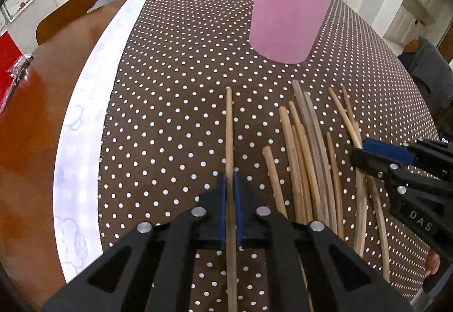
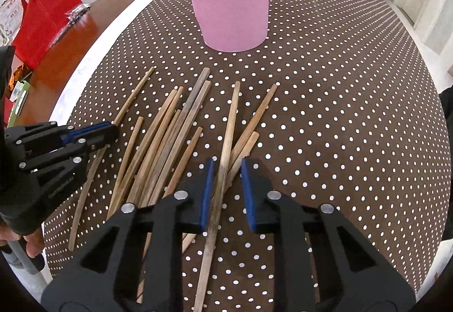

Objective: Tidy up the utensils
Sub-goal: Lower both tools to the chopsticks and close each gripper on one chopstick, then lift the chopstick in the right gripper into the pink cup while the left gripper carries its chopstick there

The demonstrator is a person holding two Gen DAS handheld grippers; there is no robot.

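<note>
Nearest the lens, left gripper [image 1: 230, 179]: blue pads pressed together on a single chopstick [image 1: 229, 119]. Runs straight away from the camera, far end toward the pink cup [image 1: 286, 9], apart from the others on their left side.

Right gripper [image 2: 228, 163]: narrow, not clamped. Has a light chopstick [image 2: 230, 116] between the pads, close to the left pad, with a gap at the right pad. Points also away, toward the cup.

Pink cup: upright on the brown dotted cloth [image 2: 339, 113], beyond all the sticks, white rim on top. Inside not visible, so cannot tell the contents.

Writing: letters "DAS" [image 1: 420, 222] on the right gripper's side. On the left gripper's side small white print, not readable.

Pile of chopsticks [image 2: 164, 142]: flat on the cloth between the two grippers, fanned, long axes mostly toward the cup.
</note>
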